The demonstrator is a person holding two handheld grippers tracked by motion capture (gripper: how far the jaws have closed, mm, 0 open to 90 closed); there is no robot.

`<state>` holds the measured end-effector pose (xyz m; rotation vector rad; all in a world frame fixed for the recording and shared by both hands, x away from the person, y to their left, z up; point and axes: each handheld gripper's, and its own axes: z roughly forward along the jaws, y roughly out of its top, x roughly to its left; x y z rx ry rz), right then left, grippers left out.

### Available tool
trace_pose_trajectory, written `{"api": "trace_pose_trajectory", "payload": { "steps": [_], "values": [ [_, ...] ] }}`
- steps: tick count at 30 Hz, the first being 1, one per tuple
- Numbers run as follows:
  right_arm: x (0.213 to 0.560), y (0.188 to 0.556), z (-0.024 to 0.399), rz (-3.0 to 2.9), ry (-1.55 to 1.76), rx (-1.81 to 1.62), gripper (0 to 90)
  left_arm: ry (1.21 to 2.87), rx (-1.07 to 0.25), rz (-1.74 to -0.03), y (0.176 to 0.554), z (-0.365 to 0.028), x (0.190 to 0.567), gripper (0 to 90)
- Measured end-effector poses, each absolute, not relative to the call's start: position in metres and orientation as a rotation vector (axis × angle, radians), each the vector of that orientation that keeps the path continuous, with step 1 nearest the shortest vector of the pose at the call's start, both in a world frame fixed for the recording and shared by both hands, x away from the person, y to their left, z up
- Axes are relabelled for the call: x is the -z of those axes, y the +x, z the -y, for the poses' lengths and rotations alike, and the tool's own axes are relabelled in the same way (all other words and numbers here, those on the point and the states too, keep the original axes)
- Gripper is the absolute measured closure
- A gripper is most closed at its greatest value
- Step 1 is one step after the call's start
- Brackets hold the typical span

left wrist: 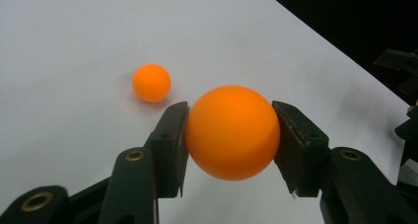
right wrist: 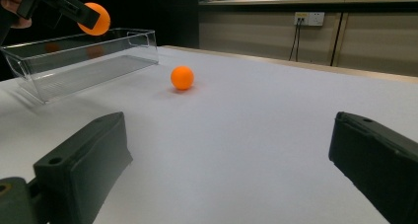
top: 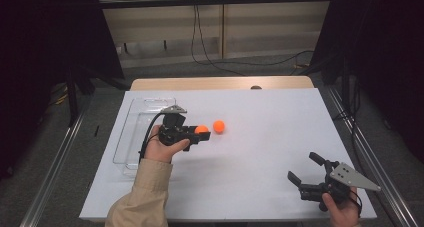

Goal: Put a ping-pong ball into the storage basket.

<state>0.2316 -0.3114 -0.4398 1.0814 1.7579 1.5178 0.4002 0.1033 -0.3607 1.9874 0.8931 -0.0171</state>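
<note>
I see the white worktop (top: 260, 152) first, with a clear plastic bin (top: 142, 119) lying along its left side. My left gripper (top: 202, 133) is raised beside the bin, its fingers (left wrist: 170, 145) clamped on an orange ball (left wrist: 231, 131) (pads pressing both flanks, the ball off the surface). My right gripper (top: 306, 168) sits low at the near right corner, well apart from everything, its fingers (right wrist: 81, 167) spread wide with nothing between them. A second orange ball (top: 218, 126) rests on the worktop just beyond the held one, near the bin.
</note>
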Motion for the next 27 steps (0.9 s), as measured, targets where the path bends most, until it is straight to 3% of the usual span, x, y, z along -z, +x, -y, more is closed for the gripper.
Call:
{"api": "trace_pose_trajectory", "payload": {
  "steps": [27],
  "values": [
    [0.440,0.232,0.311,-1.759,1.079,-1.518,1.1,1.978,-0.007,-0.924,0.404,-0.119,0.359,50.8]
  ]
}}
